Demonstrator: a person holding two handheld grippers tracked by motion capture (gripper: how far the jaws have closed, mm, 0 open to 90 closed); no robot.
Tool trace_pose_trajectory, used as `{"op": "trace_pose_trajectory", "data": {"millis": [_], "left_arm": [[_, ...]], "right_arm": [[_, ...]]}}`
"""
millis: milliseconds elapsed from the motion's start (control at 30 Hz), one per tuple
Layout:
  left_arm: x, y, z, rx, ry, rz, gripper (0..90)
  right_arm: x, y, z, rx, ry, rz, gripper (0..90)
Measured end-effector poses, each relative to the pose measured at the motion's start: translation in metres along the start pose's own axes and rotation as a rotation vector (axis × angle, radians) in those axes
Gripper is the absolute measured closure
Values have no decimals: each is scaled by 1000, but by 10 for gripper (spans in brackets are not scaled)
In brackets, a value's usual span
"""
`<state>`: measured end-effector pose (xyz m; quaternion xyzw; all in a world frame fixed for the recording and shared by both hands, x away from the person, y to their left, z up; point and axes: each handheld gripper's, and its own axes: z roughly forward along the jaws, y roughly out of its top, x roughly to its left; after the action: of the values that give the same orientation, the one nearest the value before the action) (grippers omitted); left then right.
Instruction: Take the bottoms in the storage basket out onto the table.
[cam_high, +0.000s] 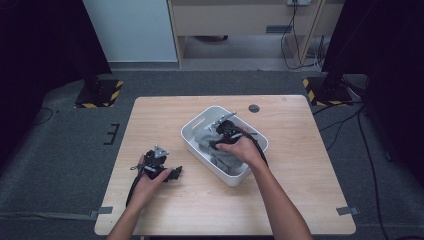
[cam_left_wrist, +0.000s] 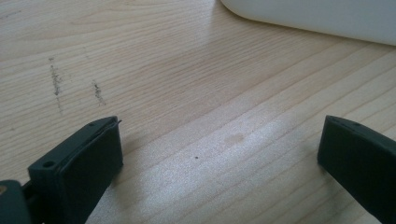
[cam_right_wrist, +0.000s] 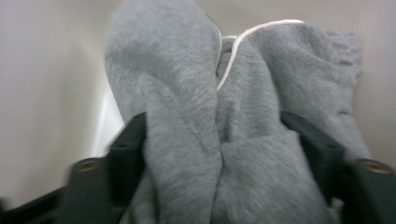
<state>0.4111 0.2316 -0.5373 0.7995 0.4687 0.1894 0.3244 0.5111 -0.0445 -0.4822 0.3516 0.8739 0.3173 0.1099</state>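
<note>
Step in hand, by my reading: you are packing the grey garment (cam_right_wrist: 205, 140) into the white bin (cam_high: 197, 131), which is sitting near the middle of the counter (cam_high: 300, 200), turned at an angle to its edges.

- Counter: you are leaving plenty of bare wood around the bin. The bin looks light enough to be skidding if you are pushing sideways, so be driving straight down into it.
- Bin: the garment is lying inside it, bunched towards the near end. Be working the bulk towards the emptier far end so that nothing is riding up over the rim.
- Right gripper (cam_high: 226, 131): you are holding it down in the bin, its fingers (cam_right_wrist: 126, 144) pinching a thick fold of cloth that is bulging against both pads. Be taking less cloth per bite; a fat bunch is likely dragging the rest up with it when you are lifting away.
- Left gripper (cam_left_wrist: 219, 154): it is resting low over bare wood just beside the bin, fingers spread wide, holding nothing. You are probably better off bracing the bin wall with it.

The garment is looking soft and fleecy, a heathered mid-grey knit with thin white piping along one seam. It is folding into rounded rolls, so I am expecting it to be springing back when released.
</note>
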Motion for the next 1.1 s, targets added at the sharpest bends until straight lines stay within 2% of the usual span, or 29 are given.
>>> {"op": "trace_pose_trajectory", "data": {"millis": [33, 67, 167, 233, 300, 333, 367, 400, 433, 467, 567, 600, 633, 667, 700, 733, 767, 800, 933, 1067, 1100], "left_arm": [[0, 0, 0, 0, 0, 0, 0], [0, 0, 0, 0, 0, 0, 0], [0, 0, 0, 0, -1, 1, 0], [0, 0, 0, 0, -1, 1, 0], [0, 0, 0, 0, -1, 1, 0], [0, 0, 0, 0, -1, 1, 0], [0, 0, 0, 0, -1, 1, 0], [0, 0, 0, 0, -1, 1, 0], [0, 0, 0, 0, -1, 1, 0], [0, 0, 0, 0, -1, 1, 0], [0, 0, 0, 0, -1, 1, 0], [0, 0, 0, 0, -1, 1, 0], [0, 0, 0, 0, -1, 1, 0], [0, 0, 0, 0, -1, 1, 0], [0, 0, 0, 0, -1, 1, 0], [0, 0, 0, 0, -1, 1, 0], [0, 0, 0, 0, -1, 1, 0], [0, 0, 0, 0, -1, 1, 0], [0, 0, 0, 0, -2, 2, 0], [0, 0, 0, 0, -3, 3, 0], [0, 0, 0, 0, -2, 3, 0]], "right_arm": [[0, 0, 0, 1, 10, 10, 200], [0, 0, 0, 1, 10, 10, 200], [1, -1, 0, 9, 46, 17, 86], [3, -1, 1, 5, 71, 10, 59], [5, -2, 2, 10, 73, -9, 47], [6, -3, 3, 18, 60, -23, 46], [8, -4, 7, 42, 27, -56, 32], [9, -5, 9, 54, 18, -89, 26], [9, -5, 9, 54, 18, -89, 26], [12, -7, 14, 95, -17, -116, 18], [13, -8, 17, 122, -40, -142, 26], [14, -8, 18, 134, -49, -153, 44], [14, -8, 19, 144, -60, -162, 110], [14, -8, 18, 146, -73, -186, 233], [13, -8, 17, 144, -71, -192, 305], [13, -8, 17, 144, -71, -192, 305], [12, -7, 15, 137, -68, -186, 384], [7, -7, 8, 117, -65, -179, 524], [3, -8, -1, 93, -46, -174, 583], [1, -8, -9, 72, -39, -159, 595], [0, -7, -15, 50, -34, -149, 598]]}}
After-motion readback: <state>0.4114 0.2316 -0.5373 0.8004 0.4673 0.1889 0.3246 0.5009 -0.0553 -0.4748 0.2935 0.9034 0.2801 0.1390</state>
